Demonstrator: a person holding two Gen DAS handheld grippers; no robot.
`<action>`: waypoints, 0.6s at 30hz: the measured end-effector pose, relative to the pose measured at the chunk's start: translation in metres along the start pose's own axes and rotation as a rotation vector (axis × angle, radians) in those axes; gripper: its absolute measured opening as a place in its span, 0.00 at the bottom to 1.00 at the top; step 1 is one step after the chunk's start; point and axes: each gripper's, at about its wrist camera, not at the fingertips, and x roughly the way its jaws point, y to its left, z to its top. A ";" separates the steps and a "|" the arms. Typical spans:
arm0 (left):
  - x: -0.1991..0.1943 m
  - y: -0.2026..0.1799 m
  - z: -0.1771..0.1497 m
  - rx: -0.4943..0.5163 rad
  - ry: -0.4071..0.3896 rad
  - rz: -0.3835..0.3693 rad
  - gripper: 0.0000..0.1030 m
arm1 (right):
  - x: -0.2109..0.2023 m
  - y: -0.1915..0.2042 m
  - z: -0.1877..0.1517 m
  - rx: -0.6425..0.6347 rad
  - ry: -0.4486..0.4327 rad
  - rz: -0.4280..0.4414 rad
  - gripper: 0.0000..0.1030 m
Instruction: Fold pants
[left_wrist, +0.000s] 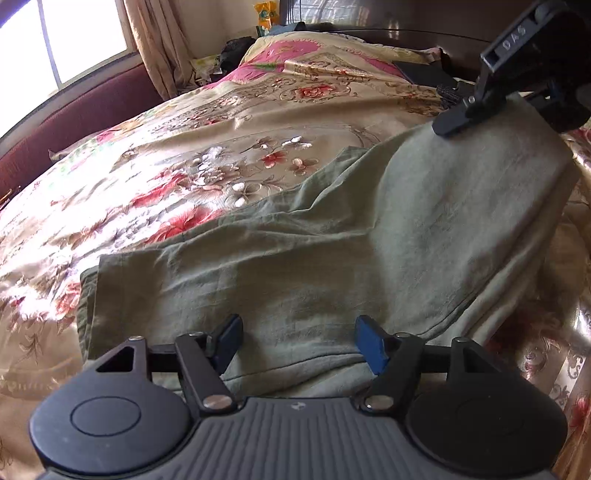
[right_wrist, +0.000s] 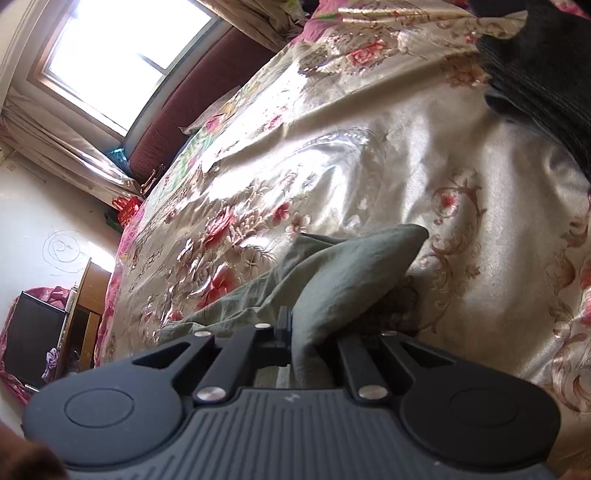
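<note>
The pants (left_wrist: 332, 240) lie spread on the bed (left_wrist: 184, 147), their far right end pinched in the closed right fingers (right_wrist: 295, 332) and raised. That bite looks thin, so the cloth could slip out mid-fold. The left fingers (left_wrist: 301, 341) hang open over the near hem, gripping nothing. Far and left the bed lies free; dark things (left_wrist: 424, 70) sit far right.

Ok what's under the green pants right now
The green pants lie on the floral bedspread, one end lifted by the right gripper. Anything else beneath the cloth is covered.
</note>
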 end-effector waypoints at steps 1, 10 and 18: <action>-0.002 0.004 -0.003 -0.021 -0.008 -0.002 0.79 | 0.003 0.012 0.001 -0.022 0.009 -0.004 0.10; -0.028 0.042 -0.027 -0.140 -0.083 0.006 0.79 | 0.064 0.145 -0.023 -0.326 0.096 -0.080 0.10; -0.046 0.079 -0.047 -0.242 -0.089 0.012 0.79 | 0.147 0.217 -0.082 -0.541 0.265 -0.139 0.22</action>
